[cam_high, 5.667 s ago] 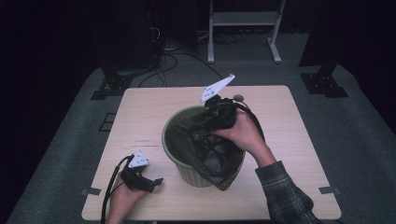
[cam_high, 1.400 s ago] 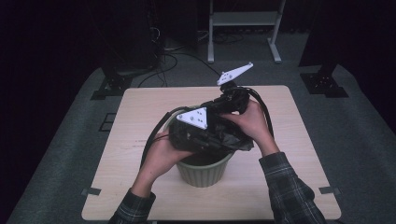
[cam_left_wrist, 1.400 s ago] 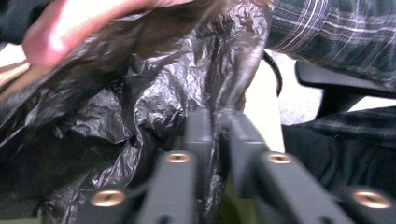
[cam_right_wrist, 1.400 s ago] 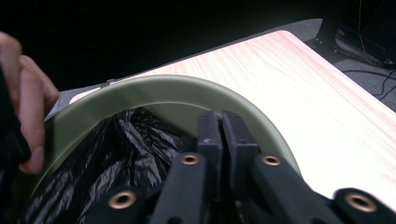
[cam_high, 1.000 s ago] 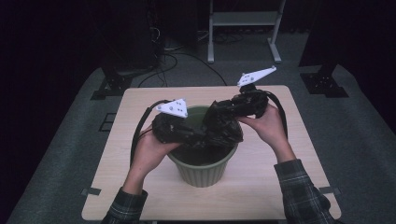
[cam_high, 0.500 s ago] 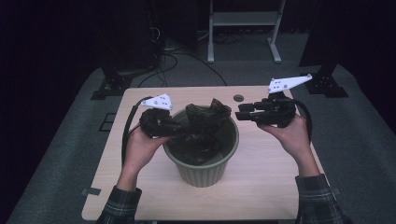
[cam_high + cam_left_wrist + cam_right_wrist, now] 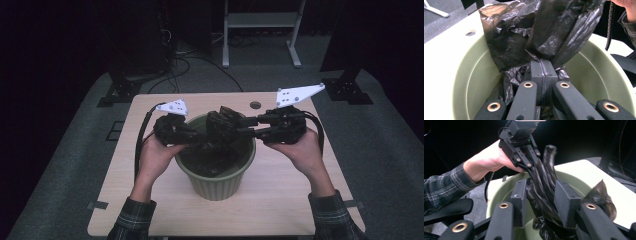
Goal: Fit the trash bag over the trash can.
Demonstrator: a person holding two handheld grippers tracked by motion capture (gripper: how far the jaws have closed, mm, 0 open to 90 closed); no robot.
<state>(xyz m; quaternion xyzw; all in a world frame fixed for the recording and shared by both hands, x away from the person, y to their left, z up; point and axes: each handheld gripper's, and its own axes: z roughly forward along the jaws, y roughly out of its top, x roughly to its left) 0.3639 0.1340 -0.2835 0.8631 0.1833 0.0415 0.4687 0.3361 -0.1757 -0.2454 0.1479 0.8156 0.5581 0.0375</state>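
A green bin (image 7: 216,186) stands mid-table with a crumpled black plastic bag (image 7: 220,131) in it. At the bin's left rim my left gripper (image 7: 197,138) is shut on a fold of the bag (image 7: 544,32), its pads (image 7: 536,71) pressed flat together over the bin's inside (image 7: 474,82). From the right my right gripper (image 7: 241,127) reaches level over the rim. Its jaws have just been opening and stand apart around a raised strand of the bag (image 7: 547,175), which passes loosely between the pads (image 7: 564,200). The right gripper view looks across at the left gripper (image 7: 534,170), holding that same strand.
The bin sits on a light wooden table (image 7: 150,200) with a small round hole (image 7: 255,105) near its far edge. Behind the table are a white stand (image 7: 260,20), cables on grey floor (image 7: 190,65) and dark equipment feet (image 7: 117,95).
The two hands have drawn apart from above the bin to its two sides. My right gripper swung out right, then came back left around the bag's raised part. The left keeps its hold.
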